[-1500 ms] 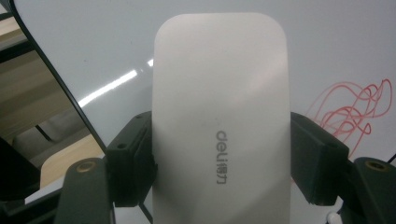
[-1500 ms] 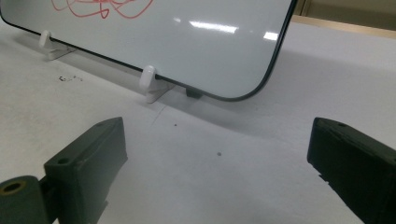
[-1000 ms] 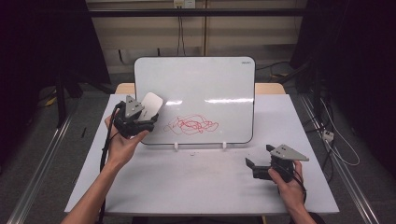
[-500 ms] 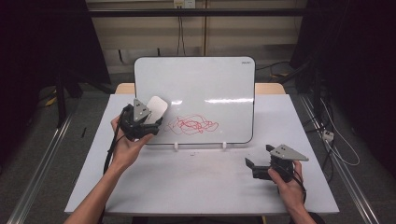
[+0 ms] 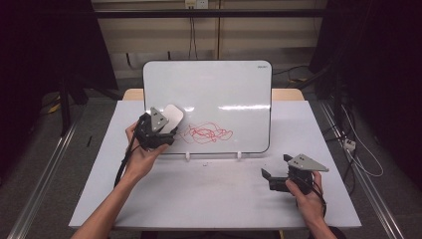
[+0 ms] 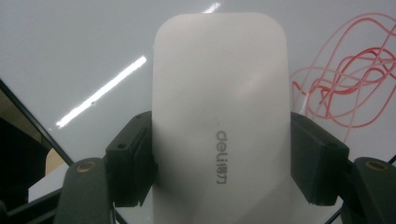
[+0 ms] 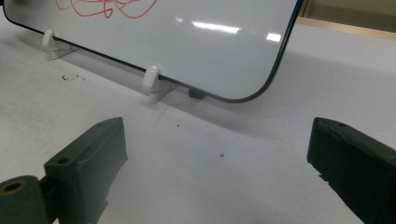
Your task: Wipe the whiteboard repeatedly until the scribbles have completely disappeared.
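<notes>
A whiteboard (image 5: pixel 219 94) stands propped on two white feet at the back of the table, with a red scribble (image 5: pixel 206 133) low on its face. My left gripper (image 5: pixel 166 124) is shut on a white eraser (image 5: pixel 173 115), held against the board just left of the scribble. In the left gripper view the eraser (image 6: pixel 219 116) sits between both pads, with the red scribble (image 6: pixel 345 88) to its right. My right gripper (image 5: pixel 273 172) rests open on the table at the right front; in the right gripper view its jaws stand wide apart with nothing between them, facing the board's lower edge (image 7: pixel 154 70).
The white table (image 5: pixel 209 194) has bare room in front of the board. The board's white feet (image 7: pixel 152 84) stand ahead of the right gripper. A cable (image 5: pixel 124 162) trails from the left gripper along the forearm. Dark floor and rails flank the table.
My left gripper has carried the eraser to the right and slightly down along the board, closer to the red scribble. The right gripper has stayed where it was.
</notes>
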The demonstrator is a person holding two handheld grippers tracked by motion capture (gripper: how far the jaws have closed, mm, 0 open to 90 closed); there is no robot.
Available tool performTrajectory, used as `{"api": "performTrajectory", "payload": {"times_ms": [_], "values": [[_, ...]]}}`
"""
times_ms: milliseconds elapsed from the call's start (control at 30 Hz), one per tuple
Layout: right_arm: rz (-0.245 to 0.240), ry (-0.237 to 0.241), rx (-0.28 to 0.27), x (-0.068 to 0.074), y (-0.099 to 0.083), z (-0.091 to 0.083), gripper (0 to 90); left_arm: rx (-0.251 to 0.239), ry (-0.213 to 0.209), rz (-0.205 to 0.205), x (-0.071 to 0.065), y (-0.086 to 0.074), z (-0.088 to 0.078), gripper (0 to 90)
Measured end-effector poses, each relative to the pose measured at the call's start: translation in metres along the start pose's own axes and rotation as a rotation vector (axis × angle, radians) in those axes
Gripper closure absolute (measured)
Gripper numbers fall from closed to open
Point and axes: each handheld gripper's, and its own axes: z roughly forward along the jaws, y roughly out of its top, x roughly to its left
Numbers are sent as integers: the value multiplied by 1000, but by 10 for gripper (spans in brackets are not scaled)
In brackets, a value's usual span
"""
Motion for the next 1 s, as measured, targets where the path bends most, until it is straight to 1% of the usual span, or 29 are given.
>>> {"api": "performTrajectory", "payload": {"times_ms": [33, 133, 200, 233, 267, 333, 367, 467, 600, 633, 767, 800, 900, 1000], "values": [[0, 0, -1, 0, 0, 0, 48, 6, 5, 12, -1, -1, 2, 308], [-1, 2, -5, 0, 0, -1, 48, 10, 6, 12, -1, -2, 2, 307], [-1, 3, -6, 0, 0, -1, 48, 6, 18, 15, -2, -3, 3, 307], [0, 2, -5, 0, 0, -1, 48, 4, 20, 24, -2, -2, 4, 307], [1, 1, -5, 0, 0, -1, 48, 4, 20, 24, -2, -2, 4, 307], [2, 2, -4, -1, 0, -1, 48, 7, 34, 41, -5, -2, 5, 307], [2, 2, -4, -1, 0, -1, 48, 7, 34, 41, -5, -2, 5, 307], [-2, 2, -4, 0, 0, -1, 48, 21, 52, 63, -8, -1, 6, 306], [-3, 2, -3, 0, 0, 0, 48, 20, 59, 64, -10, -2, 6, 305], [-2, 3, -2, 1, 0, 0, 48, 28, 64, 78, -11, -1, 7, 304], [-2, 3, -1, 0, 0, 0, 48, 32, 70, 84, -13, -2, 8, 300], [-1, 3, -1, 0, 0, 0, 48, 42, 67, 96, -14, -2, 9, 298], [-1, 3, -1, 1, 0, 0, 48, 41, 69, 95, -15, -1, 9, 298], [-3, 4, -1, 0, 0, 0, 48, 39, 55, 83, -14, -2, 8, 296]]}}
